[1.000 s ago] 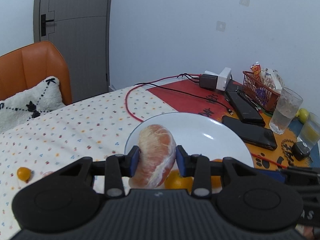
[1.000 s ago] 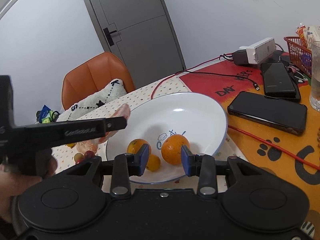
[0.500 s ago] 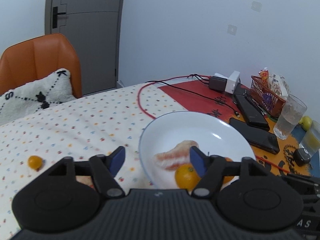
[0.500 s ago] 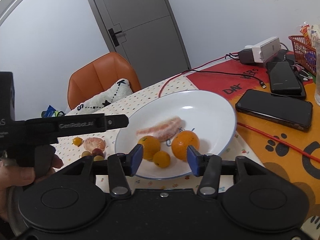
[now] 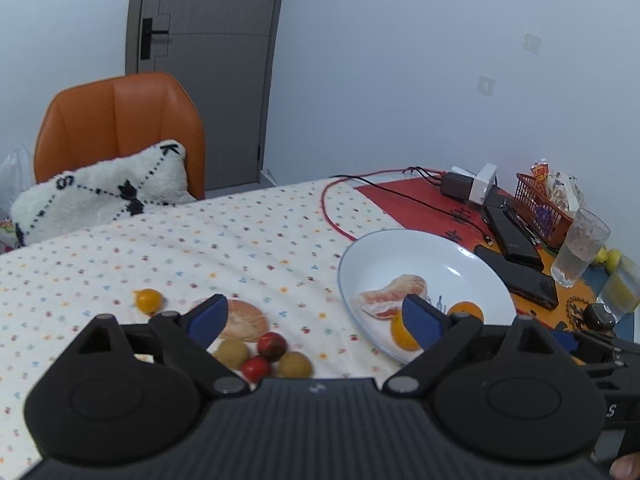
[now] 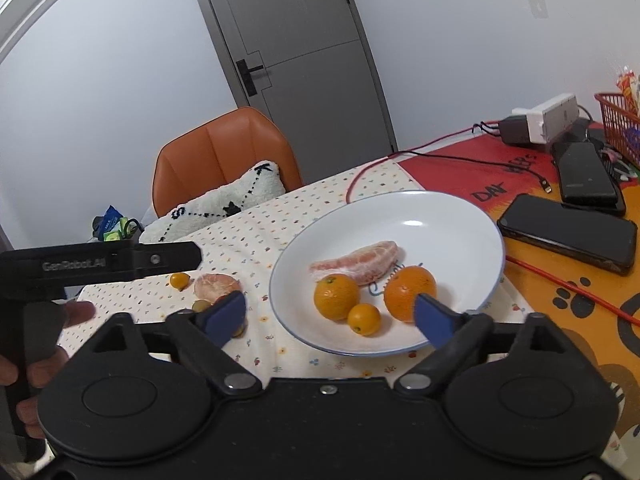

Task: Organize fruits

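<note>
Right wrist view: pomelo segment (image 6: 356,261) seen lying in plate (image 6: 460,216); both grippers' jaws opening, nothing gripped between them.

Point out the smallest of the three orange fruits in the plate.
The little one at the front, near the plate rim. It sits between the two bigger oranges, lower in the right wrist view and clearly smaller than either.

Raised lettering "GenRobot.AI" runs along the black side bar of the left gripper (image 6: 100,266), seen at left in the right wrist view. Black hand-drawn letters "DAY" and a further partly legible word stand on the red mat (image 6: 502,188), far right of the plate. Other print is illegible.
</note>
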Demonstrator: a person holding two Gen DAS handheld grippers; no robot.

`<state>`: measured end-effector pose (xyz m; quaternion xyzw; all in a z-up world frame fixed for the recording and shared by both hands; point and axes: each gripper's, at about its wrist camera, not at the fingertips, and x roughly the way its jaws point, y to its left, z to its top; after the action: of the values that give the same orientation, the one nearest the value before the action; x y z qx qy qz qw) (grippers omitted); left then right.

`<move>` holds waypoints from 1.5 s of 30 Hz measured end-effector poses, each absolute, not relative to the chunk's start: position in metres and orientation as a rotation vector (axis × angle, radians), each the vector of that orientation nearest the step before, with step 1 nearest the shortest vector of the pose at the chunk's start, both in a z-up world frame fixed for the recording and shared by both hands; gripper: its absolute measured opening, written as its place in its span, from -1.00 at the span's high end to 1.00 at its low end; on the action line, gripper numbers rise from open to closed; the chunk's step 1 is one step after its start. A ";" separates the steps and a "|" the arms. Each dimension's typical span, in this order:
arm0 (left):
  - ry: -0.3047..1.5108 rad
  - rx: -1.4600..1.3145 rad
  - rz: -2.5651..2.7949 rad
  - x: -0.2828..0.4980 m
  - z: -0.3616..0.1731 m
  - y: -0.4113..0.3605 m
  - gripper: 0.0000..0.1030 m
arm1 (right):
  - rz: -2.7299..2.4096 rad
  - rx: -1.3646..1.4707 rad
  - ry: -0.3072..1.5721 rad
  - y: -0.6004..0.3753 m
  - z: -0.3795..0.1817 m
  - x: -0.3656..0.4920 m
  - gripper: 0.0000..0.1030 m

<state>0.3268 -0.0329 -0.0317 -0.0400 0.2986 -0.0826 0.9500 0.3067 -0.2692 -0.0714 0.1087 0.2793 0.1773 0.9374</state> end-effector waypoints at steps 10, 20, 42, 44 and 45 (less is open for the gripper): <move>0.578 -0.084 -0.116 0.300 -0.015 -0.007 -0.90 | 0.386 0.208 0.553 -0.257 -0.057 0.296 -1.00; 0.599 -0.105 -0.072 0.278 -0.017 0.021 -0.91 | 0.421 0.196 0.568 -0.240 -0.051 0.289 -1.00; 0.665 -0.193 -0.020 0.260 -0.044 0.074 -0.90 | 0.507 0.131 0.604 -0.193 -0.048 0.288 -1.00; 0.668 -0.194 -0.022 0.261 -0.045 0.075 -0.89 | 0.512 0.121 0.604 -0.188 -0.048 0.288 -0.98; 0.672 -0.194 -0.021 0.261 -0.047 0.076 -0.89 | 0.516 0.116 0.605 -0.186 -0.048 0.288 -0.97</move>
<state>0.2613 0.0758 -0.0468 -0.0949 0.3292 -0.0102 0.9394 0.2881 -0.1865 -0.0482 0.0566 0.2942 0.2509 0.9205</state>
